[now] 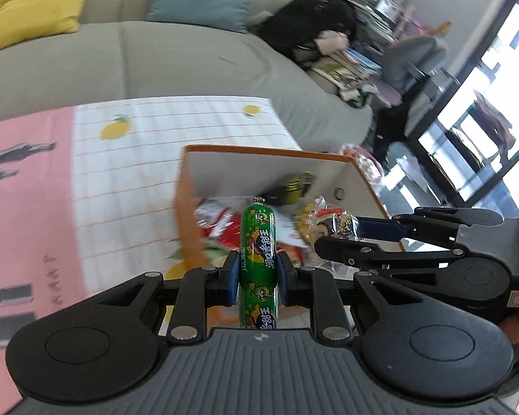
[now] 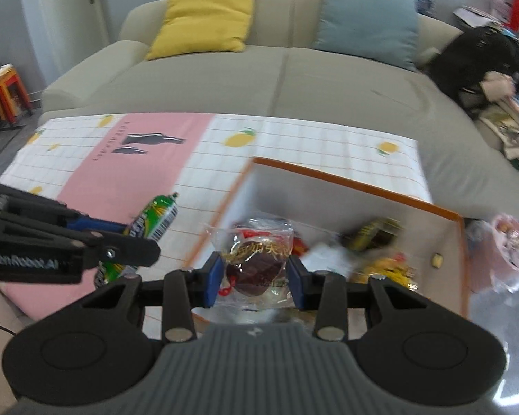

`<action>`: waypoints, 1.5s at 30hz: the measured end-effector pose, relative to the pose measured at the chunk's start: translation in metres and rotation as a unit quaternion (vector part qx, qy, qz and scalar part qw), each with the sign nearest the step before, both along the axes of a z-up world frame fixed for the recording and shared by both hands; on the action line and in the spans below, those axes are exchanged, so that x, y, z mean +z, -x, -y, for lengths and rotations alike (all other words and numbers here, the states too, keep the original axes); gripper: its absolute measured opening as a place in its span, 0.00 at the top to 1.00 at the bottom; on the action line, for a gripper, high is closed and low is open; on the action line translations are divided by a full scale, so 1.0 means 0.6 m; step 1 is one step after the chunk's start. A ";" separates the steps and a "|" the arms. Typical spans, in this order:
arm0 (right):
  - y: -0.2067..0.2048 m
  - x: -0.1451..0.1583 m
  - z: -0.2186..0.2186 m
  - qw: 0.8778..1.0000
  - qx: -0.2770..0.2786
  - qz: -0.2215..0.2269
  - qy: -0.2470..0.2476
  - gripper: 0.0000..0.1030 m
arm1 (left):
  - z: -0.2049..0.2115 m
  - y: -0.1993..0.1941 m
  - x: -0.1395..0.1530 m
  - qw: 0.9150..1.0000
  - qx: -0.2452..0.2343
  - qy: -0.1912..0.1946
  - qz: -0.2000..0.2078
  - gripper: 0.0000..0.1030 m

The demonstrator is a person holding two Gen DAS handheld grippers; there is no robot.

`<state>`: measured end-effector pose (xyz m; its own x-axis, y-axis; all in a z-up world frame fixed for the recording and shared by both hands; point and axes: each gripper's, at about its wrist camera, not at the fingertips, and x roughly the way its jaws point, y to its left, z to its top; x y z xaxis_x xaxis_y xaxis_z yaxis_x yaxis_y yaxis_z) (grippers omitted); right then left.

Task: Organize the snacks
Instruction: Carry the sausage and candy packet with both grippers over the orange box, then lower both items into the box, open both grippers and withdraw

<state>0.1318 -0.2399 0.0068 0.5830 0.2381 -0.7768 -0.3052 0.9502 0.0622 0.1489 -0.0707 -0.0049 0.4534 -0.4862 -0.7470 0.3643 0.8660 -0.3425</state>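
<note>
My left gripper [image 1: 257, 273] is shut on a green sausage stick [image 1: 258, 242] and holds it upright over the near edge of the orange-rimmed box [image 1: 259, 151]. My right gripper [image 2: 255, 276] is shut on a clear-wrapped brown cake [image 2: 256, 259] above the same box [image 2: 356, 180]. The box holds several snack packets: red [image 1: 221, 224], black and yellow [image 1: 290, 186], yellow [image 2: 387, 266]. In the right wrist view the left gripper [image 2: 121, 249] with the sausage [image 2: 155, 218] is at the left. In the left wrist view the right gripper [image 1: 346, 238] with the cake [image 1: 328, 223] is at the right.
The box stands on a table with a pink and white lemon-print cloth [image 2: 138, 166]. A grey sofa [image 2: 276, 76] with a yellow cushion [image 2: 204, 20] and a blue cushion [image 2: 366, 20] lies behind. A clear bag of snacks [image 2: 512, 252] sits right of the box.
</note>
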 end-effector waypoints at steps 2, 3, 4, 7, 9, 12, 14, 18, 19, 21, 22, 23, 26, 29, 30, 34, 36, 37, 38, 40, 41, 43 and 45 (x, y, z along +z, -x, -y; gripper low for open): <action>-0.002 -0.003 0.029 1.000 -0.013 -0.003 0.005 0.63 | 0.028 -0.012 -0.002 1.000 -0.014 0.005 -0.004 0.77; -0.004 -0.005 0.043 1.000 -0.019 -0.005 0.006 0.63 | 0.039 -0.017 -0.004 1.000 -0.021 0.008 -0.006 0.77; -0.005 -0.006 0.056 1.000 -0.025 -0.005 0.006 0.63 | 0.054 -0.026 -0.007 1.000 -0.028 0.010 -0.009 0.77; -0.014 -0.013 0.085 0.999 -0.039 -0.005 0.016 0.63 | 0.099 -0.049 -0.016 0.999 -0.051 0.004 -0.010 0.77; -0.025 -0.023 0.101 0.999 -0.045 -0.009 0.022 0.63 | 0.124 -0.064 -0.026 0.998 -0.064 0.000 -0.014 0.77; -0.048 -0.043 0.124 0.998 -0.056 -0.022 0.036 0.63 | 0.155 -0.083 -0.045 0.997 -0.076 -0.011 -0.018 0.77; -0.060 -0.056 0.141 0.997 -0.061 -0.030 0.045 0.63 | 0.170 -0.095 -0.058 0.996 -0.077 -0.022 -0.024 0.77; -0.085 -0.081 0.158 0.995 -0.059 -0.038 0.073 0.63 | 0.190 -0.117 -0.088 0.996 -0.079 -0.036 -0.037 0.77; -0.089 -0.085 0.160 0.994 -0.056 -0.036 0.082 0.63 | 0.194 -0.120 -0.092 0.995 -0.080 -0.040 -0.038 0.77; -0.098 -0.093 0.159 0.993 -0.046 -0.033 0.100 0.63 | 0.201 -0.127 -0.106 0.995 -0.079 -0.051 -0.042 0.77; -0.103 -0.096 0.159 0.993 -0.043 -0.032 0.109 0.63 | 0.202 -0.131 -0.108 0.994 -0.077 -0.056 -0.043 0.77; -0.108 -0.101 0.159 0.992 -0.040 -0.032 0.116 0.63 | 0.203 -0.134 -0.115 0.994 -0.076 -0.062 -0.047 0.77; -0.125 -0.116 0.156 0.990 -0.028 -0.037 0.130 0.63 | 0.204 -0.144 -0.127 0.993 -0.072 -0.073 -0.058 0.77; -0.139 -0.131 0.149 0.989 -0.022 -0.045 0.140 0.63 | 0.203 -0.150 -0.137 0.992 -0.071 -0.084 -0.067 0.77; -0.143 -0.136 0.147 0.988 -0.020 -0.048 0.144 0.63 | 0.203 -0.152 -0.141 0.991 -0.071 -0.089 -0.072 0.77; -0.155 -0.155 0.141 0.986 -0.013 -0.060 0.155 0.62 | 0.205 -0.158 -0.155 0.989 -0.073 -0.093 -0.087 0.77; -0.157 -0.163 0.137 0.984 -0.009 -0.066 0.163 0.62 | 0.207 -0.160 -0.161 0.988 -0.074 -0.097 -0.092 0.77; -0.157 -0.166 0.135 0.983 -0.008 -0.069 0.168 0.62 | 0.207 -0.160 -0.164 0.988 -0.073 -0.101 -0.093 0.77; -0.158 -0.169 0.134 0.982 -0.007 -0.072 0.173 0.62 | 0.208 -0.160 -0.166 0.987 -0.073 -0.105 -0.093 0.77; -0.159 -0.173 0.133 0.981 -0.004 -0.077 0.178 0.62 | 0.210 -0.160 -0.167 0.986 -0.076 -0.112 -0.095 0.76; -0.158 -0.174 0.133 0.981 -0.003 -0.078 0.178 0.62 | 0.212 -0.159 -0.168 0.985 -0.079 -0.116 -0.095 0.76; -0.159 -0.176 0.132 0.980 -0.002 -0.080 0.182 0.62 | 0.215 -0.158 -0.167 0.984 -0.084 -0.123 -0.094 0.76; -0.161 -0.176 0.131 0.980 -0.002 -0.081 0.184 0.62 | 0.213 -0.160 -0.165 0.985 -0.081 -0.120 -0.095 0.76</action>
